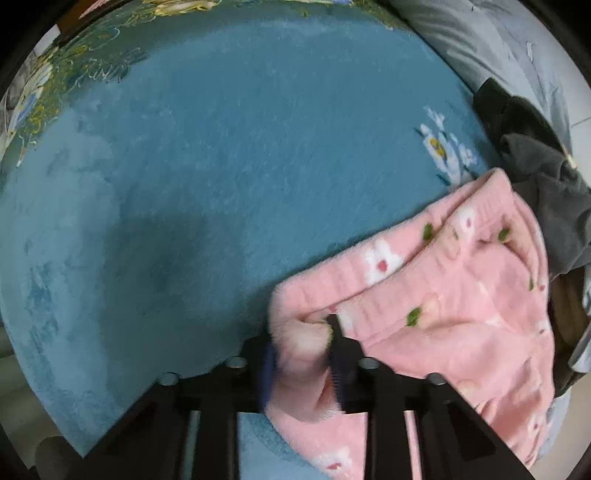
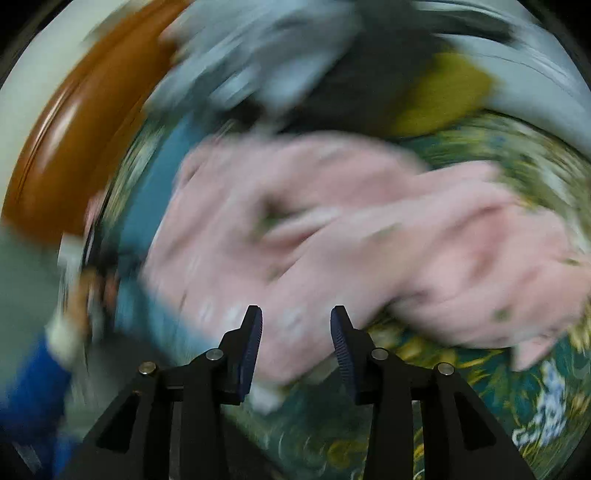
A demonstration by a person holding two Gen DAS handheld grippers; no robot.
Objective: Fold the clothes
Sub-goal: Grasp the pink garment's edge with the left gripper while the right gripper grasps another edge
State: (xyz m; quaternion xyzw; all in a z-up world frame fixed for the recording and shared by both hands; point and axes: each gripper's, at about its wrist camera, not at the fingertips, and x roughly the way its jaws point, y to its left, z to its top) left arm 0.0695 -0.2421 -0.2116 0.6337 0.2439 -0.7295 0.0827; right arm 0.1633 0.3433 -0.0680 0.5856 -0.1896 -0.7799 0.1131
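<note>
1. here, the left gripper is pinched onto a bunched edge of the pink garment; fleece fills the space between its two black fingers.
2. the pink garment is fuzzy, printed with white shapes, small green leaves and red dots. it lies on the teal blanket, at the right and lower right of the left wrist view, with its gripped corner lifted into a roll.
3. the teal blanket is plush, with a white-and-yellow flower motif just beyond the garment's far edge and a yellow floral border along its rim.
4. a dark grey garment is heaped at the blanket's right side, touching the pink one; pale grey bedding lies behind it.
5. the right wrist view is heavily motion-blurred. the right gripper has its fingers spread apart, nothing between them.
6. the pink garment spreads across the middle of that view, just ahead of the spread fingers. contact cannot be judged through the blur.
7. a brown curved surface shows at upper left; a mustard-yellow patch at upper right. both too blurred to identify.
</note>
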